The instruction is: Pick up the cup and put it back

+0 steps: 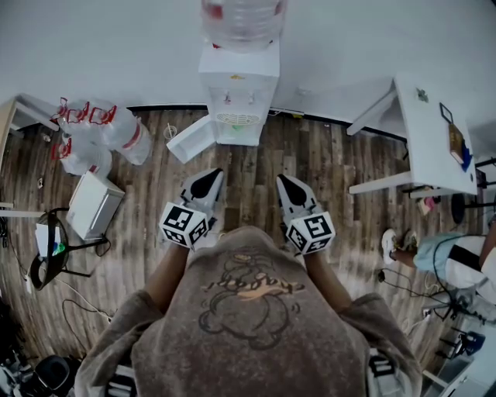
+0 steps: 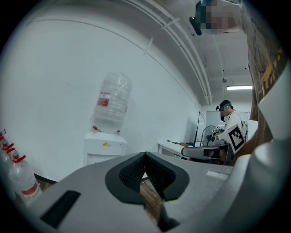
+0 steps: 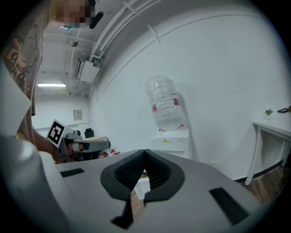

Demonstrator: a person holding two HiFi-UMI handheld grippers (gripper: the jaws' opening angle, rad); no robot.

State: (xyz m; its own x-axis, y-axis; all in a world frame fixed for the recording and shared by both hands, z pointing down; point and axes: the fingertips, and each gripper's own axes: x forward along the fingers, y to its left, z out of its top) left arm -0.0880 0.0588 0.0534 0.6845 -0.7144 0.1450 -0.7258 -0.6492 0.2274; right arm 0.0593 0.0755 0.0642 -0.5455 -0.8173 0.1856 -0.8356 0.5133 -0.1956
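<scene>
A white water dispenser [image 1: 239, 93] with a clear bottle [image 1: 242, 19] on top stands against the wall ahead of me. What looks like a small clear cup [image 1: 170, 131] stands on the wooden floor to its left, beside the dispenser's swung-out white door [image 1: 190, 139]. My left gripper [image 1: 208, 180] and right gripper [image 1: 288, 184] are held side by side at waist height, pointing at the dispenser and well short of it. The left gripper [image 2: 145, 154] has its jaws together with nothing between them. So does the right gripper [image 3: 145, 152]. The dispenser [image 2: 105, 148] also shows beyond each gripper's jaws.
Several spare water bottles [image 1: 108, 132] and a white box [image 1: 94, 203] lie on the floor at the left. A white table [image 1: 434, 132] stands at the right. A seated person [image 1: 457, 260] and cables are at the far right.
</scene>
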